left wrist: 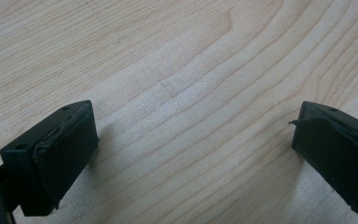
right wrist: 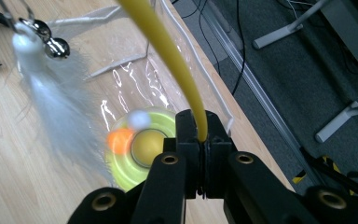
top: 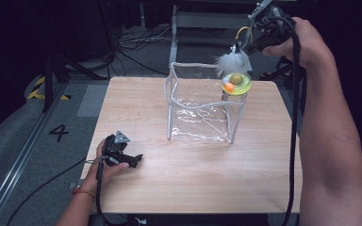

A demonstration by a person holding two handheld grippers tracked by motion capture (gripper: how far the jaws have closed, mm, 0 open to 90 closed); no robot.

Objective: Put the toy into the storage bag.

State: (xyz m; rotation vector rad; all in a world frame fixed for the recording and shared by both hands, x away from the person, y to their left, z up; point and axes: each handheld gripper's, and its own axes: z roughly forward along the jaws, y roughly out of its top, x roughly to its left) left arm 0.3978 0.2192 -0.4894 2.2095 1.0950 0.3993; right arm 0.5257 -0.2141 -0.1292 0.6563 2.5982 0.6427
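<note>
A cat toy hangs in the air over the far right corner of a clear plastic bag. The toy has a yellow-green round base with an orange ball, a curved yellow stem, a white feather and small metal bells. My right gripper is shut on the yellow stem, held high above the bag's rim. The bag stands open and upright at the table's middle. My left gripper rests low on the wooden table near its front left, jaws wide apart with nothing between them.
Dark floor with cables and metal frame legs lies beyond the table's far edge. A yellow-black floor marking and a painted "4" sit to the left. My right gripper's cable trails down along the right forearm.
</note>
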